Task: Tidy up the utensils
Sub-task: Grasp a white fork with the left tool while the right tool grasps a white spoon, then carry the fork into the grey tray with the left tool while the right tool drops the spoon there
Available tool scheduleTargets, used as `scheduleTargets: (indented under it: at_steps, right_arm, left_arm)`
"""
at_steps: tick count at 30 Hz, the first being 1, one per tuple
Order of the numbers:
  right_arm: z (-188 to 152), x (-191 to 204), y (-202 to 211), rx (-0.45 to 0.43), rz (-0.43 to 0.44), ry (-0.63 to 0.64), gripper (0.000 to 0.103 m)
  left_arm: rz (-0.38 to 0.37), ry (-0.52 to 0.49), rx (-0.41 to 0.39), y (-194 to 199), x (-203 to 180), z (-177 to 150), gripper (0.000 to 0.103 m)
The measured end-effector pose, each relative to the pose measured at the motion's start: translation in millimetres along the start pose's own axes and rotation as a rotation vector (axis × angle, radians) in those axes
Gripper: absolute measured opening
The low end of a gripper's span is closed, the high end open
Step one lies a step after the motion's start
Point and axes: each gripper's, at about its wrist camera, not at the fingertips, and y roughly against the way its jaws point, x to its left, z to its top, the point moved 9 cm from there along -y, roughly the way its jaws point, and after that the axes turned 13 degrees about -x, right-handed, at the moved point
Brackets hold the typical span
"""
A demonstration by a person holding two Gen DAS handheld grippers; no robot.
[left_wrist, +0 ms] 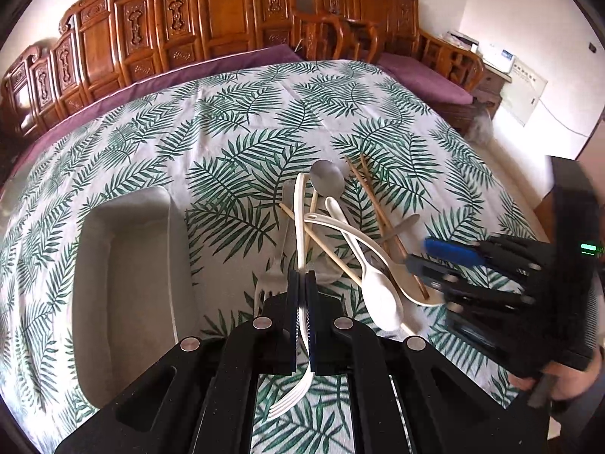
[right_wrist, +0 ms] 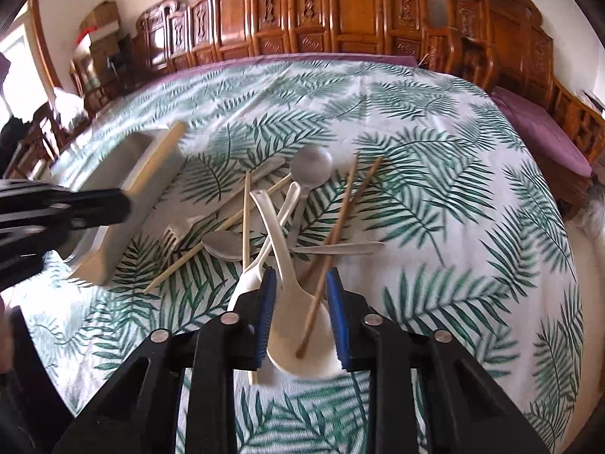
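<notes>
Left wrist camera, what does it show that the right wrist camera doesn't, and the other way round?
Only the left wrist view shows the left claw shut on a white plastic fork, tines toward the camera, and the whole inside of the grey tray. Only the right wrist view shows the right claw straddling the bowl of a white spoon with a chopstick lying across it; whether the pads press it is unclear. Both show the leaf-print tablecloth, the utensil pile with the metal spoon, and the carved wooden chairs.
</notes>
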Motion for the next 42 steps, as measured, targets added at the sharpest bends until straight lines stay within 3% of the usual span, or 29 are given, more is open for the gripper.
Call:
scheduleTargets:
  at_steps: [11,15,27,42]
  right_arm:
    - [-5.8,12.4,-36.3,0.117,0.018,0.041,0.024]
    - [-4.5,14.0,-38.4,0.130,-0.003,0.037,0.009]
    - [19.7,24.5,0.3,0.070,0.024,-0.013,0.004]
    - [62.0,90.3,24.1,0.001,0.128,-0.041,0.004]
  left_arm:
    - [-0.021,0.015,-0.029,25.4,15.0,0.7,0.003]
    - [-0.022,0.021,-0.036,32.0,19.1,-0.3,0.003]
    - [0.016,0.046,-0.068,49.1,52.6,9.8,0.003]
    - [0.109,0.130,-0.038,40.7,135.8,5.6,0.003]
